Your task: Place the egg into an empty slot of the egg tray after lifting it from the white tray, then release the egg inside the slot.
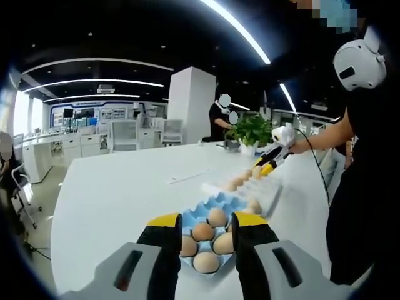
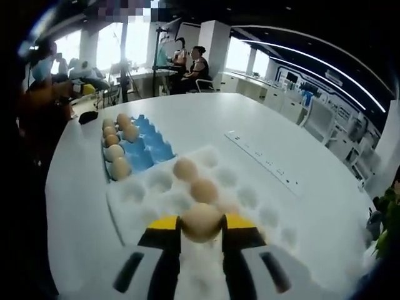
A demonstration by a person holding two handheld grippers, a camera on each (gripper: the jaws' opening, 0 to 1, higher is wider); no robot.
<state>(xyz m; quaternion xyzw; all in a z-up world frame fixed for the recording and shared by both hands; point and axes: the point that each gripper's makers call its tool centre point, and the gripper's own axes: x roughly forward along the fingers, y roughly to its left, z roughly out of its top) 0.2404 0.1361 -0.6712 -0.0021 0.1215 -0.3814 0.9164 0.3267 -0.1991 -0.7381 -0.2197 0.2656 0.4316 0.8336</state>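
My right claw [image 2: 201,230] pinches an egg [image 2: 201,221] between its 2 yellow-tipped jaws, just above the white tray [image 2: 140,199]; the grip sits at the egg's middle, I judge so it won't slip on the lift. 2 more eggs [image 2: 195,180] lie in the tray beyond it. The blue egg tray [image 2: 149,153] waits further off on the table [image 2: 206,122], eggs along 1 side, empty slots beside them. My left claw [image 1: 206,232] hangs spread and empty over the blue tray's filled end, likely kept clear of the drop
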